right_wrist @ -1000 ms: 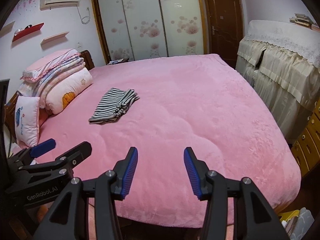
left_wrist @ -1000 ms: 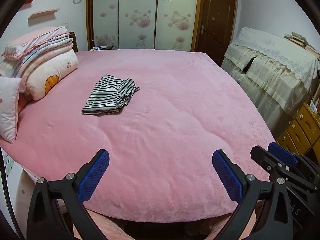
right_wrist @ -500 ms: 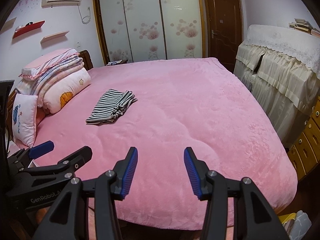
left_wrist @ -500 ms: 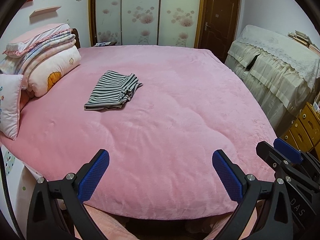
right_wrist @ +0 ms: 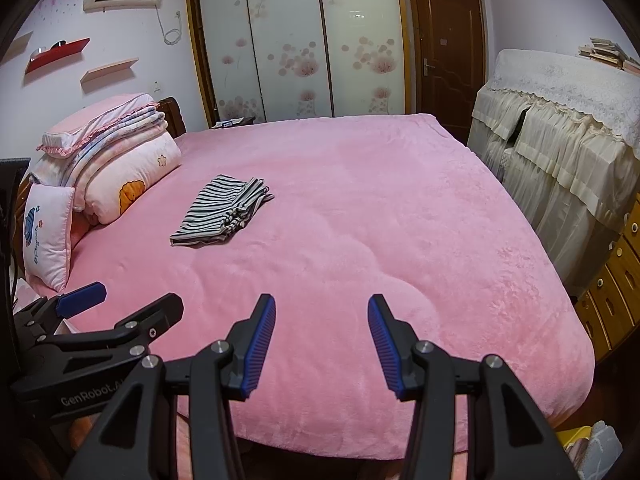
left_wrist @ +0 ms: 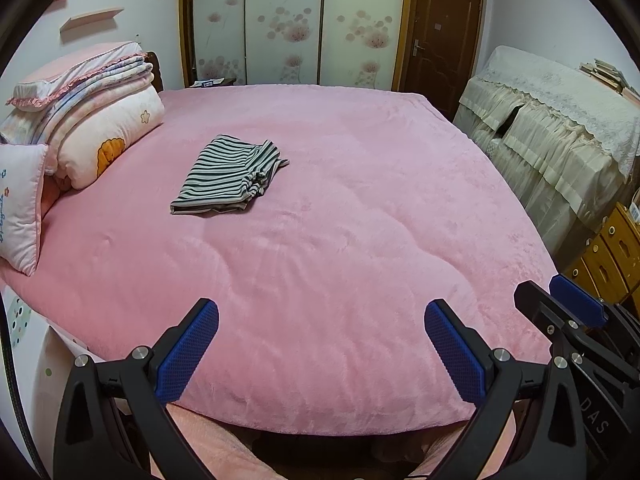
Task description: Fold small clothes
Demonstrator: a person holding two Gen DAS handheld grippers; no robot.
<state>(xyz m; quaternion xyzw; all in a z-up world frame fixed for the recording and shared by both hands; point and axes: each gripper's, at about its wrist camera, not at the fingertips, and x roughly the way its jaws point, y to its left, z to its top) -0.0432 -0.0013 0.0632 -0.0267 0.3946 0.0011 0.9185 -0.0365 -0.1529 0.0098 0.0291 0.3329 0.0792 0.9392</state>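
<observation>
A folded black-and-white striped garment (left_wrist: 228,176) lies on the pink bed (left_wrist: 340,264), left of centre, also in the right wrist view (right_wrist: 224,212). My left gripper (left_wrist: 320,344) is open and empty, held over the bed's near edge, far from the garment. My right gripper (right_wrist: 322,340) is open and empty, also at the near edge. Each gripper shows in the other's view: the right one at the right edge (left_wrist: 576,308), the left one at the lower left (right_wrist: 100,320).
Folded quilts and pillows (left_wrist: 92,128) are stacked at the bed's left. A cloth-covered cabinet (left_wrist: 560,120) and wooden drawers (left_wrist: 608,252) stand to the right. Sliding wardrobe doors (left_wrist: 288,24) and a brown door (left_wrist: 440,36) are behind.
Both grippers have drawn back and lifted slightly, so the bed and garment sit a little lower and nearer centre in view. The garment has not moved. Both stay open.
</observation>
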